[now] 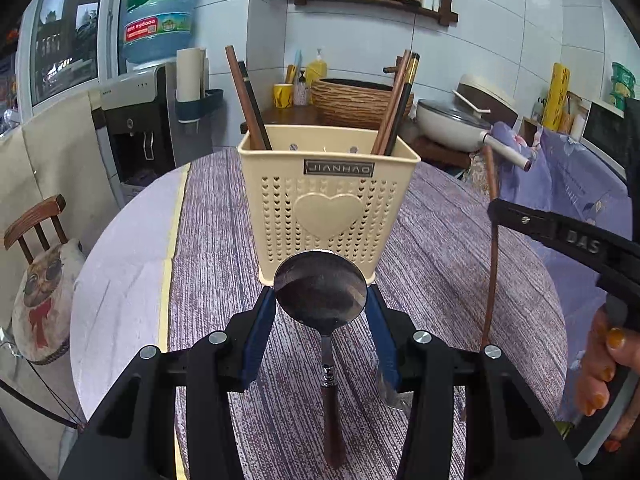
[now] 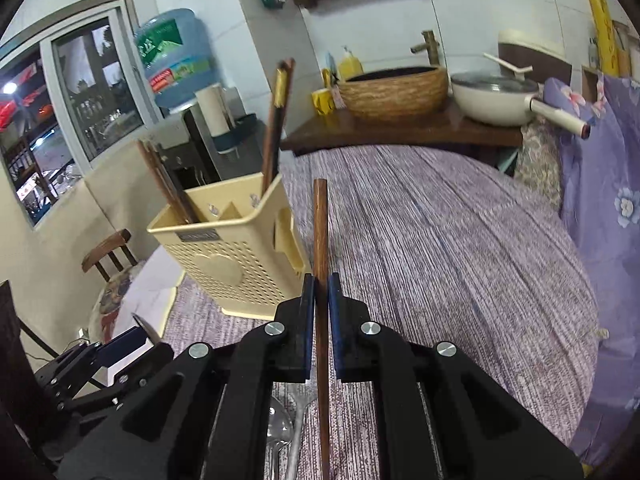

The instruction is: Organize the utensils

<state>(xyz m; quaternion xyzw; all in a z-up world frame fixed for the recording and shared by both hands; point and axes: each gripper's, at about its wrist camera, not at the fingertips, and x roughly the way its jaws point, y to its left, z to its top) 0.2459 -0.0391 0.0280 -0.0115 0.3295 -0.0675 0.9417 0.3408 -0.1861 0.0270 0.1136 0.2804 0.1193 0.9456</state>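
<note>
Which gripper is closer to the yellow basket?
Left. The left gripper, holding the spoon, sits right before the yellow basket; the right gripper, holding a chopstick, is off beside it.

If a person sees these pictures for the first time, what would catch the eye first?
Probably the cream utensil holder in the middle of the purple-clothed table, with chopsticks standing in it. Right before it, the left gripper holds a spoon by its bowl, while the right gripper is shut on a single brown chopstick.
</note>
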